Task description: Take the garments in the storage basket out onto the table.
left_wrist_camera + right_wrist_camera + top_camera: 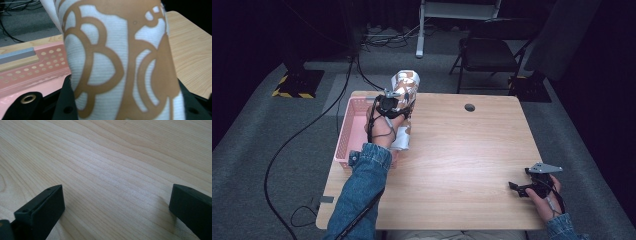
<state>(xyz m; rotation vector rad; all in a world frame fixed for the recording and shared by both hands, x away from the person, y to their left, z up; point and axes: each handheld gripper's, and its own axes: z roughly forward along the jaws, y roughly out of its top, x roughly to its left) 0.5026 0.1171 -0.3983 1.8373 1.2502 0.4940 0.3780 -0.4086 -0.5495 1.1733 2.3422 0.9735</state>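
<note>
A rolled white cloth with a tan looping pattern [405, 86] hangs tilted over the right side of a pink perforated basket [343, 136] at the table's back left. My left gripper [396, 101] is shut on it, and its lower end drops past the hand toward the basket's right wall. In the left gripper view the cloth [120, 62] sits pressed between the two black jaws of my left gripper [127, 106], with the basket [37, 65] behind it. At the front right of the table, my right gripper [515, 187] rests low. Its jaws stand wide apart over bare wood [117, 205].
The wooden table [462, 150] has a round cable hole [469, 107] near its far edge. Behind it stands a dark folding chair [487, 50]. Cables run across the grey floor at the left.
</note>
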